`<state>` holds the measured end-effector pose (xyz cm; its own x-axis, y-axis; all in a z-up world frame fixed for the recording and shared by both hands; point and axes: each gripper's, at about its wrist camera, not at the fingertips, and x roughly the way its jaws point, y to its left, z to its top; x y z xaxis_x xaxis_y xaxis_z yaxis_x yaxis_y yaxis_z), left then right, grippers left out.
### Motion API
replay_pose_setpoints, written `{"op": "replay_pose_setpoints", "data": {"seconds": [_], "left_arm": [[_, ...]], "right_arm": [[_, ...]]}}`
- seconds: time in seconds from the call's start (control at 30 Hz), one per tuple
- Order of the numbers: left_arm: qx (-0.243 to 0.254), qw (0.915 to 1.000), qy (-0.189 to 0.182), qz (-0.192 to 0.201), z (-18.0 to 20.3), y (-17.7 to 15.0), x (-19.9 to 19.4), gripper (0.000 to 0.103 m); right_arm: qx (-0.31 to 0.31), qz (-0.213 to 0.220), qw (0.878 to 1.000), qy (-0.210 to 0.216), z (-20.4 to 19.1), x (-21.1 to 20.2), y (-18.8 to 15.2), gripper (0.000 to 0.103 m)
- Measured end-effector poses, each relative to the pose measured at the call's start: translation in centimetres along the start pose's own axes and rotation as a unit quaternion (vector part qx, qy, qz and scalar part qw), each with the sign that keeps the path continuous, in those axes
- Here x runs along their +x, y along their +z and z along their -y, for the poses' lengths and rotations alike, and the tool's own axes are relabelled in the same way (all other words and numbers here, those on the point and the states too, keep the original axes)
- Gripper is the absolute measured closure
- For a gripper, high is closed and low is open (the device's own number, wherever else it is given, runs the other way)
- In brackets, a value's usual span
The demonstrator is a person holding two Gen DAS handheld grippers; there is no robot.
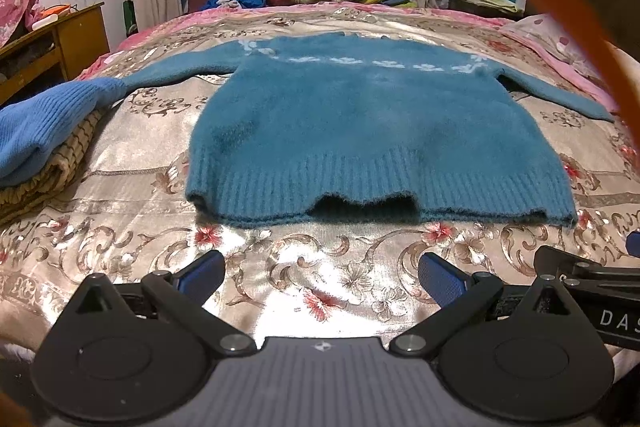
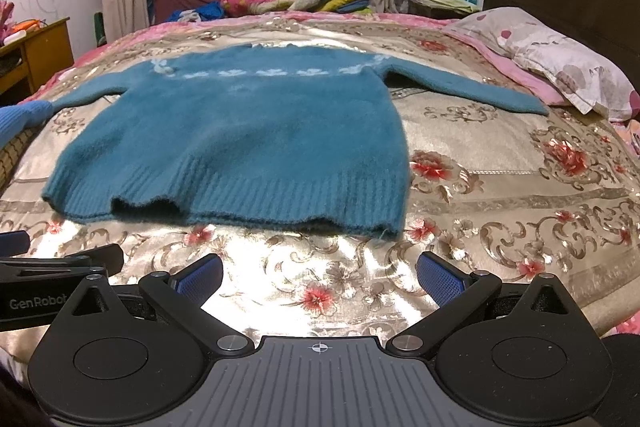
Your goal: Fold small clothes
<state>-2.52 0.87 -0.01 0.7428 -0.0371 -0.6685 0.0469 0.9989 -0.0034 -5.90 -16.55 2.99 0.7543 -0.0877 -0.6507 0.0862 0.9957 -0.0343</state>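
one fuzzy teal knit sweater (image 1: 360, 119) flat on floral satin bedspread (image 1: 320, 279), 12 o'clock | left tongs (image 1: 320, 277) apart, empty | right tongs (image 2: 319, 279) apart, empty

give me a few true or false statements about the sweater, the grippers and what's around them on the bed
1. The teal sweater lies spread flat on the bedspread with both sleeves out to the sides. True.
2. The left gripper is clamped on the sweater's hem. False: it is open and short of the hem, holding nothing.
3. The right gripper is open over bare bedspread. True.
4. The sweater is already folded in half. False: it is fully unfolded, hem nearest the cameras.
5. A blue knitted garment sits on a pile to the sweater's left. True.
6. The pillow lies on top of the sweater. False: it rests at the bed's right, beyond the sleeve.
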Motion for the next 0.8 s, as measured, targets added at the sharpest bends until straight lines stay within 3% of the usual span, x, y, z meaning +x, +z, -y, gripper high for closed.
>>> {"op": "replay_pose_setpoints", "data": {"seconds": [0.8], "left_arm": [[0.009, 1.0, 0.001, -0.001, 0.24, 0.92, 0.79, 0.0]], "right_arm": [[0.007, 0.0, 1.0, 0.008, 0.19, 0.56, 0.29, 0.0]]}}
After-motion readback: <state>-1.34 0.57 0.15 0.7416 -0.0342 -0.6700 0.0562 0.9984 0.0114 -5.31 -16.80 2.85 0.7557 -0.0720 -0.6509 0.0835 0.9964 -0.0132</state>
